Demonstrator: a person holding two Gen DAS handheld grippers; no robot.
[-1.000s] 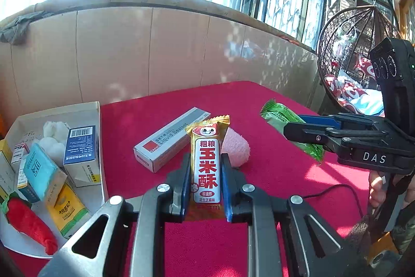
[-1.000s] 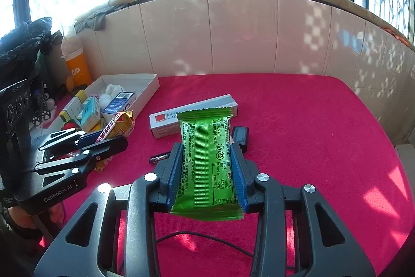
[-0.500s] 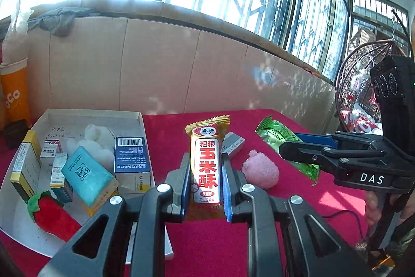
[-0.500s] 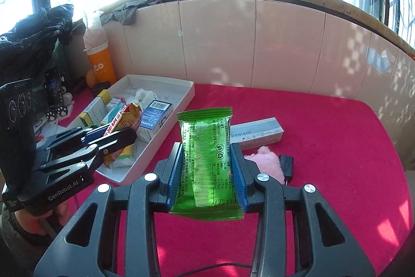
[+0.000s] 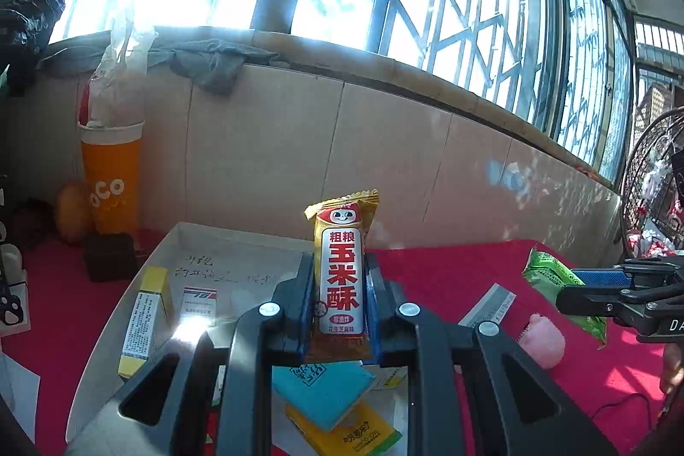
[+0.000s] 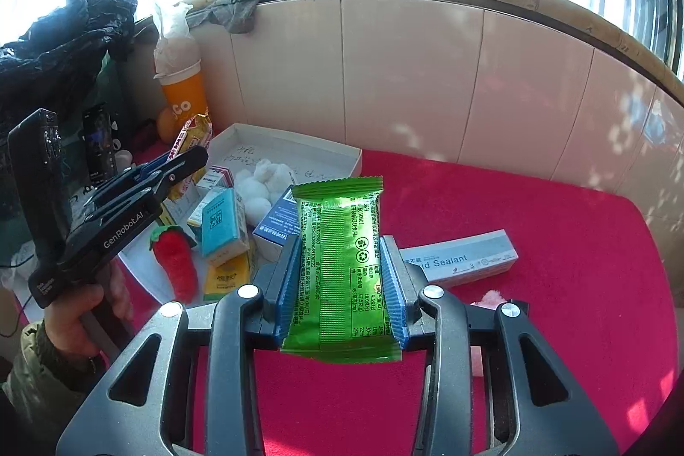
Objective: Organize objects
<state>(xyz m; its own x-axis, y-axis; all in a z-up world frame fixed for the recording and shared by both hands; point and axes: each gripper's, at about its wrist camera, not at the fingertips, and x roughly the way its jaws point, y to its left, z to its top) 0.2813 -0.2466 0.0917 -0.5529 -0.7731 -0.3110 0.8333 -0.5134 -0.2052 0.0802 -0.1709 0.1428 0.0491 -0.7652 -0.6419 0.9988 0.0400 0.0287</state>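
My left gripper is shut on a yellow-and-red corn snack bar and holds it upright above the white cardboard tray. In the right wrist view the left gripper hovers over the tray's left side. My right gripper is shut on a green snack packet, held above the red table just right of the tray. The packet also shows in the left wrist view. The tray holds several small boxes, a teal box, cotton balls and a red plush strawberry.
A grey sealant box and a pink fluffy ball lie on the red tablecloth right of the tray. An orange cup stands by the tiled wall behind the tray. A black bag sits at far left.
Both grippers have swung left toward the tray, each still holding its snack. The left gripper has moved from over the red cloth to above the tray.
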